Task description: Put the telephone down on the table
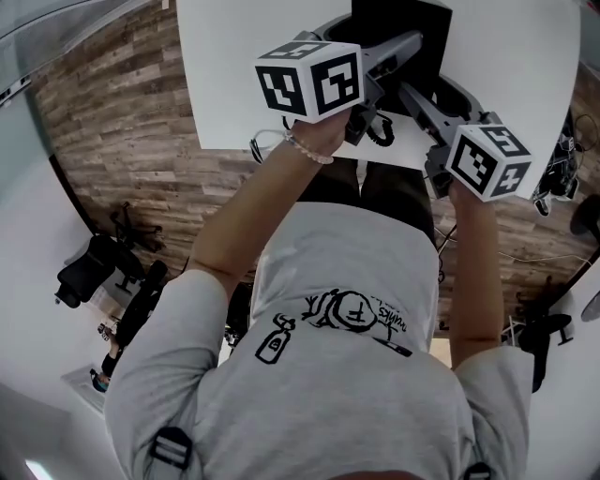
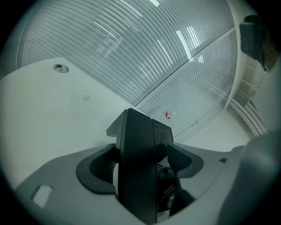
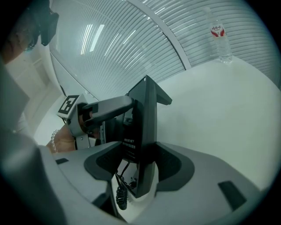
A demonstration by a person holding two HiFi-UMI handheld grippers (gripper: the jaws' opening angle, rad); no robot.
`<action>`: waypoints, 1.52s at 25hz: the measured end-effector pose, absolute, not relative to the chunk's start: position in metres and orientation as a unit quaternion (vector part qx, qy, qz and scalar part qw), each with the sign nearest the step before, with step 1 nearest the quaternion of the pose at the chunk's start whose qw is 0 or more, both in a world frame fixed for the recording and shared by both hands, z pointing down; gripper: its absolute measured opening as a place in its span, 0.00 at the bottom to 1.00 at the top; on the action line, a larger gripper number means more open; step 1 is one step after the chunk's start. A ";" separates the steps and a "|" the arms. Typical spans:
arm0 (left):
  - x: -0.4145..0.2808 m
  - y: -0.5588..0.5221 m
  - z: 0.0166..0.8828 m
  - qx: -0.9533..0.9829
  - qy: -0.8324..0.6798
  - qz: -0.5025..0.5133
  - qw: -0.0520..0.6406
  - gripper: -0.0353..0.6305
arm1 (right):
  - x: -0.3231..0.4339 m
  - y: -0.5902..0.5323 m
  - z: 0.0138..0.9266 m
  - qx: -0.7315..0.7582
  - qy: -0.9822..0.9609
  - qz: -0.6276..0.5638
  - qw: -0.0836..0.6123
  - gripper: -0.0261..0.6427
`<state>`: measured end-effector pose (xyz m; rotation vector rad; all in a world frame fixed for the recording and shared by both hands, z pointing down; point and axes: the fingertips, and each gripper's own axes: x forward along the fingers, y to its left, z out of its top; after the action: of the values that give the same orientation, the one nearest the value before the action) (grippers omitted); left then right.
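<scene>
Head and gripper views. The flat black slab-shaped telephone (image 1: 401,28) stands on edge over the white table (image 1: 234,84), near its front edge; contact between its lower edge and the tabletop cannot be made out. The left gripper (image 2: 140,166) is clamped on one end of the telephone, both dark pads pressing its faces. The right gripper (image 3: 139,165) grasps the other end likewise. A black coiled cord (image 3: 119,197) hangs below. A clear plastic water bottle (image 3: 218,35) stands at the table's far side.
</scene>
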<state>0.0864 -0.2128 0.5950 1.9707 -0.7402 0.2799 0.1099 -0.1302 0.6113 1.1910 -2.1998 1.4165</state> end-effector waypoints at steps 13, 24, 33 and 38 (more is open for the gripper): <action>0.087 -0.202 0.618 0.809 -0.312 0.129 0.481 0.59 | 0.110 -0.120 0.636 0.401 -0.751 0.507 0.132 0.37; 0.089 -0.198 0.625 0.825 -0.321 0.141 0.443 0.59 | 0.110 -0.118 0.650 0.405 -0.750 0.507 0.124 0.37; 0.078 -0.196 0.612 0.820 -0.336 0.166 0.432 0.59 | 0.126 -0.121 0.636 0.435 -0.742 0.485 0.159 0.38; 0.064 -0.196 0.577 0.818 -0.353 0.153 0.427 0.59 | 0.142 -0.137 0.590 0.463 -0.760 0.430 0.153 0.38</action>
<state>0.0642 -0.1956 0.5769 2.0441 -0.8815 0.3829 0.1424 -0.1372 0.5904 1.3270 -2.1800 1.2322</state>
